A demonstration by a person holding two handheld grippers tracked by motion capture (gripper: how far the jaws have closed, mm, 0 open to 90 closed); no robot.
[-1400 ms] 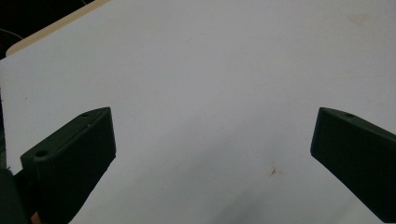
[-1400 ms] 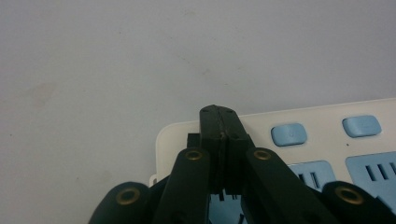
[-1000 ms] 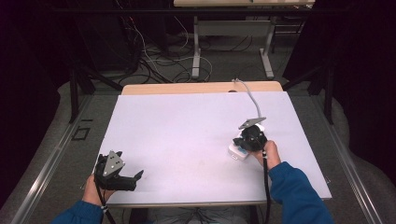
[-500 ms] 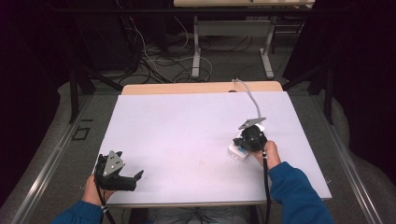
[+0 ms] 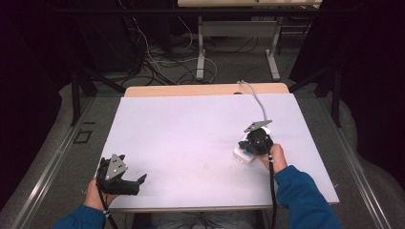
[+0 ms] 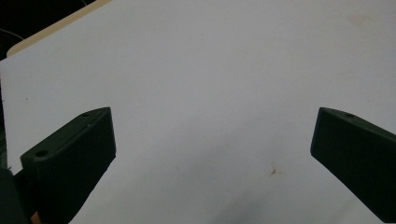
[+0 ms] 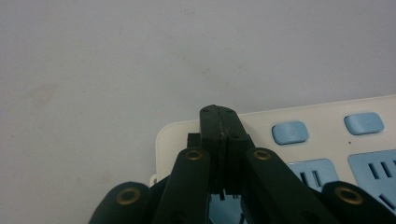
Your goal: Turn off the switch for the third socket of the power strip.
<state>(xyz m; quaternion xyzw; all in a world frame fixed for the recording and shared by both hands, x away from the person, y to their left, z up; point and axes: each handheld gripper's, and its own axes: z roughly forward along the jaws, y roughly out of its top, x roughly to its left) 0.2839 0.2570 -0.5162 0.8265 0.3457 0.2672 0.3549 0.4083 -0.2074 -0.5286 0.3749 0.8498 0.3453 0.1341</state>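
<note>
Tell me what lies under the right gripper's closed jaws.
A white power strip with blue buttons and sockets lies on the table under the right gripper. The socket directly beneath the jaws is covered.

Two blue-sleeved forearms reach in from the near edge. The left tongs (image 5: 125, 180), gripped in the left hand (image 5: 95, 198), lie low at the near left corner, jaws spread wide with nothing between them. The right tongs (image 5: 253, 143), held in the right hand (image 5: 274, 156), point downward, jaws pressed together.
</note>
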